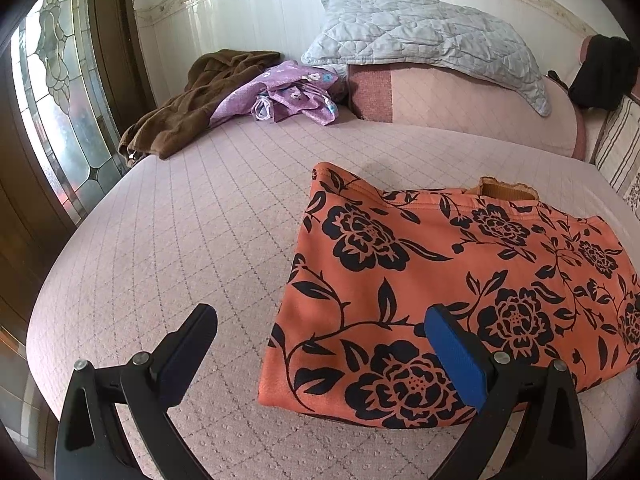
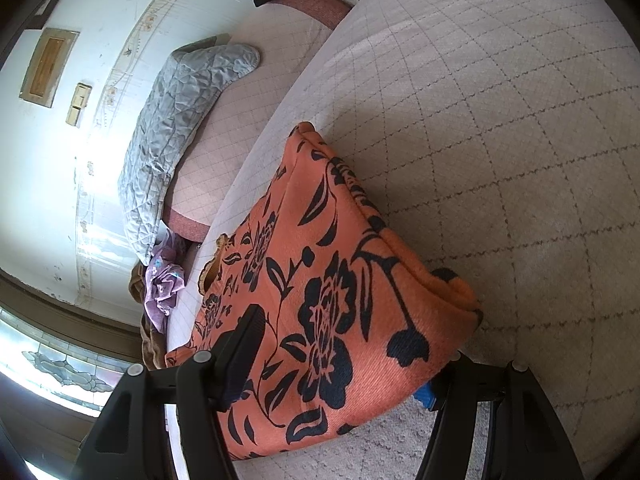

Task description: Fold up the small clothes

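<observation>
An orange garment with black flowers (image 1: 460,280) lies folded on the pink quilted bed (image 1: 180,240). My left gripper (image 1: 320,344) is open and empty, hovering over the garment's left edge; its right finger is above the cloth, its left finger above bare bed. In the right wrist view the same garment (image 2: 328,288) lies between the fingers of my right gripper (image 2: 344,364), one finger over the cloth and one under its folded corner. The jaws stand wide apart and do not pinch the cloth.
A brown garment (image 1: 192,100) and a purple flowered one (image 1: 288,92) lie heaped at the bed's far left. A grey quilted pillow (image 1: 420,36) rests on a pink bolster (image 1: 460,100). A stained-glass door (image 1: 60,100) is on the left.
</observation>
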A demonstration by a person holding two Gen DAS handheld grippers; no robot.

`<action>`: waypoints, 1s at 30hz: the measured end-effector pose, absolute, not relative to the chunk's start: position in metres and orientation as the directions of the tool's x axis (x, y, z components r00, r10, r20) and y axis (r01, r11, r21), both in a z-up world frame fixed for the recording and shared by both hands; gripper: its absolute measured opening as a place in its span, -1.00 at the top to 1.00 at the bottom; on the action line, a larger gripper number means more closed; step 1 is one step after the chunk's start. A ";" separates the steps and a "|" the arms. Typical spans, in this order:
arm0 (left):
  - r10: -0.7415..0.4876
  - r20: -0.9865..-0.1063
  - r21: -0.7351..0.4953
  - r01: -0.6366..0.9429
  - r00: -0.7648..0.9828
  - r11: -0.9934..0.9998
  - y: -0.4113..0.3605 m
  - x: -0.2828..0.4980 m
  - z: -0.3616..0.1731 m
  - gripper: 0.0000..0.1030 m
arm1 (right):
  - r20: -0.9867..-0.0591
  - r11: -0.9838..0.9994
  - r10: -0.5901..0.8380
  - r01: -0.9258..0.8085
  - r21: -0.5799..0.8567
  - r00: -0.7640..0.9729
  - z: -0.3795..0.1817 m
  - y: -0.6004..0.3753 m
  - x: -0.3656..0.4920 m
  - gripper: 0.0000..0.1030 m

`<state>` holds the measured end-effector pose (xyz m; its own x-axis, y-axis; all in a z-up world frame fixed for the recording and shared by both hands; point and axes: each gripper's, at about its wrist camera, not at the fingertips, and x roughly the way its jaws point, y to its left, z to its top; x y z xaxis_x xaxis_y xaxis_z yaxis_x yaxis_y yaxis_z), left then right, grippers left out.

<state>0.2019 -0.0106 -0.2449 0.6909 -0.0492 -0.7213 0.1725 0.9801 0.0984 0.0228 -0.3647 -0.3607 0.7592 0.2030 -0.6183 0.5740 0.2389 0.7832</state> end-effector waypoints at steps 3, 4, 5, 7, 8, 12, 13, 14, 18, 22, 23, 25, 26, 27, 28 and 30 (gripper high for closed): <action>-0.046 -0.720 0.101 0.171 0.693 0.980 -0.011 0.202 -0.245 -1.00 | -0.618 0.240 0.203 0.573 0.784 0.760 -0.361 -0.364 0.023 -0.32; -0.045 -0.720 0.102 0.170 0.693 0.980 -0.010 0.202 -0.245 -1.00 | -0.618 0.240 0.202 0.573 0.783 0.760 -0.361 -0.364 0.023 -0.32; -0.044 -0.720 0.103 0.170 0.692 0.980 -0.010 0.202 -0.245 -1.00 | -0.619 0.241 0.201 0.574 0.783 0.759 -0.360 -0.364 0.023 -0.32; -0.040 -0.724 0.105 0.167 0.689 0.980 -0.010 0.203 -0.247 -1.00 | -0.620 0.243 0.200 0.575 0.781 0.759 -0.360 -0.364 0.023 -0.32; -0.037 -0.726 0.107 0.166 0.687 0.980 -0.010 0.203 -0.248 -1.00 | -0.621 0.244 0.198 0.576 0.780 0.758 -0.360 -0.363 0.023 -0.32; -0.027 -0.755 0.103 0.158 0.655 0.982 -0.009 0.209 -0.256 -1.00 | -0.621 0.244 0.199 0.575 0.781 0.759 -0.360 -0.363 0.024 -0.33; -0.016 -0.765 0.106 0.150 0.643 0.983 -0.008 0.211 -0.260 -1.00 | -0.620 0.244 0.199 0.575 0.781 0.758 -0.360 -0.364 0.024 -0.33; 0.000 -0.778 0.115 0.143 0.628 0.983 -0.008 0.214 -0.266 -1.00 | -0.622 0.248 0.200 0.575 0.780 0.757 -0.360 -0.364 0.025 -0.33; 0.024 -0.844 0.120 0.145 0.536 0.982 -0.009 0.227 -0.295 -1.00 | -0.639 0.291 0.195 0.578 0.763 0.744 -0.357 -0.364 0.030 0.24; 0.006 -0.838 0.091 0.128 0.545 0.988 -0.001 0.230 -0.285 -1.00 | -0.687 0.359 0.183 0.603 0.712 0.703 -0.357 -0.360 0.038 0.58; 0.018 -0.828 0.095 0.109 0.561 0.989 0.004 0.230 -0.279 -1.00 | -0.692 0.394 0.164 0.597 0.699 0.703 -0.350 -0.358 0.040 0.59; 0.013 -0.808 0.076 0.081 0.589 0.994 0.015 0.228 -0.265 -1.00 | -0.697 0.461 0.134 0.578 0.673 0.705 -0.334 -0.353 0.044 0.61; 0.011 -0.800 0.067 0.072 0.600 0.995 0.020 0.228 -0.259 -1.00 | -0.696 0.498 0.121 0.563 0.659 0.708 -0.322 -0.350 0.047 0.61; 0.012 -0.784 0.059 0.056 0.621 0.997 0.028 0.227 -0.251 -1.00 | -0.692 0.542 0.109 0.541 0.644 0.714 -0.308 -0.345 0.052 0.61; 0.023 -0.767 0.059 0.035 0.641 0.998 0.038 0.227 -0.242 -1.00 | -0.685 0.578 0.104 0.517 0.632 0.721 -0.295 -0.341 0.056 0.61; 0.055 -0.749 0.069 -0.006 0.660 0.998 0.053 0.230 -0.234 -1.00 | -0.670 0.641 0.103 0.466 0.610 0.735 -0.268 -0.328 0.070 0.61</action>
<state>0.2302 0.0532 -0.2345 0.6600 0.0552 -0.7492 -0.0055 0.9976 0.0687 0.0695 -0.3282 -0.2680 0.7353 0.1028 -0.6699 0.4660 0.6411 0.6098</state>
